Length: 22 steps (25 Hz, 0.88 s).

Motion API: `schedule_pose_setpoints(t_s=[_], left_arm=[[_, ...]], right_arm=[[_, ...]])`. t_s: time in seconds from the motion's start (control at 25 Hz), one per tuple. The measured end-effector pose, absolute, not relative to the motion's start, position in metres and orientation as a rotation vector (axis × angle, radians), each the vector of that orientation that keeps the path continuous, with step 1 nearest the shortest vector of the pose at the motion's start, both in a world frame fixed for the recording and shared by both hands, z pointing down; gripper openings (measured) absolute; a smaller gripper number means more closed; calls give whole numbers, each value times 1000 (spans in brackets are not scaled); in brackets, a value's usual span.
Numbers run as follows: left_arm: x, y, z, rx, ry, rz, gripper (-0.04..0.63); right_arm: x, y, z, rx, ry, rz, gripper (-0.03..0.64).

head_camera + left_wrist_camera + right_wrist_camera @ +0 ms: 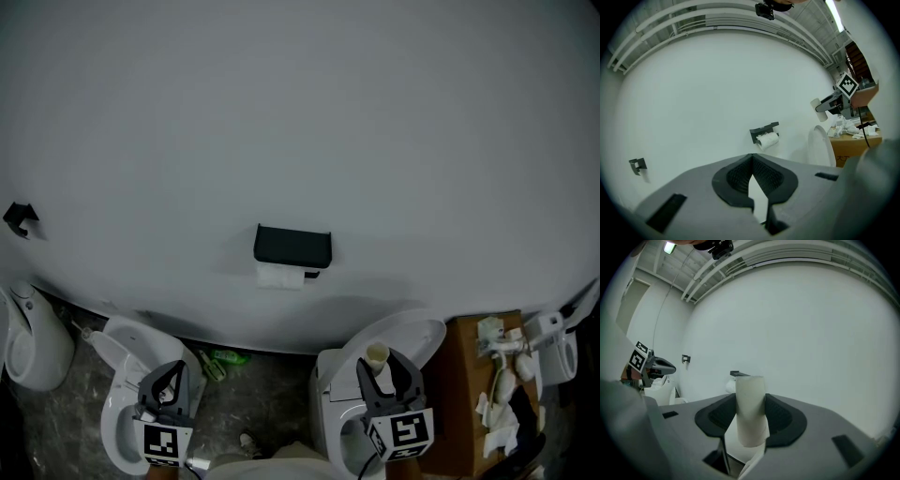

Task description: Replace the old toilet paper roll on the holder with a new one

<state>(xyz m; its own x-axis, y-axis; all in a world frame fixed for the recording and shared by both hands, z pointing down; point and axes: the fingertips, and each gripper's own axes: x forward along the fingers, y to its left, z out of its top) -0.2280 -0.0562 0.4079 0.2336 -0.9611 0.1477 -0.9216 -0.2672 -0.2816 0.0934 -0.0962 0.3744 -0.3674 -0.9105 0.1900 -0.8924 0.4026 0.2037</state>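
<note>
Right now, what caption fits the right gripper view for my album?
Right hand-held gripper grips a white paper roll, facing the black wall holder.

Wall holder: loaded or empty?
Loaded. A white roll sits just under the black holder on the wall; it shows in both the head view and the left gripper view.

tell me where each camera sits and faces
Head view: on the person's head, facing the black paper holder on the white wall; left gripper and right gripper show.
Left gripper view: on the left gripper, along its shut jaws toward the holder.
Right gripper view: on the right gripper, along jaws clamping a white paper roll.
All share the holder.
</note>
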Motion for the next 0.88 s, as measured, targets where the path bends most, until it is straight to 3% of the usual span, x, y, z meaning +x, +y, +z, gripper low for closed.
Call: schedule_pose_setpoints(t_s=[0.88], left_arm=[[-209, -72, 406, -2367, 1770, -436, 6]], right_arm=[[96, -102, 368, 1543, -2424, -135, 189]])
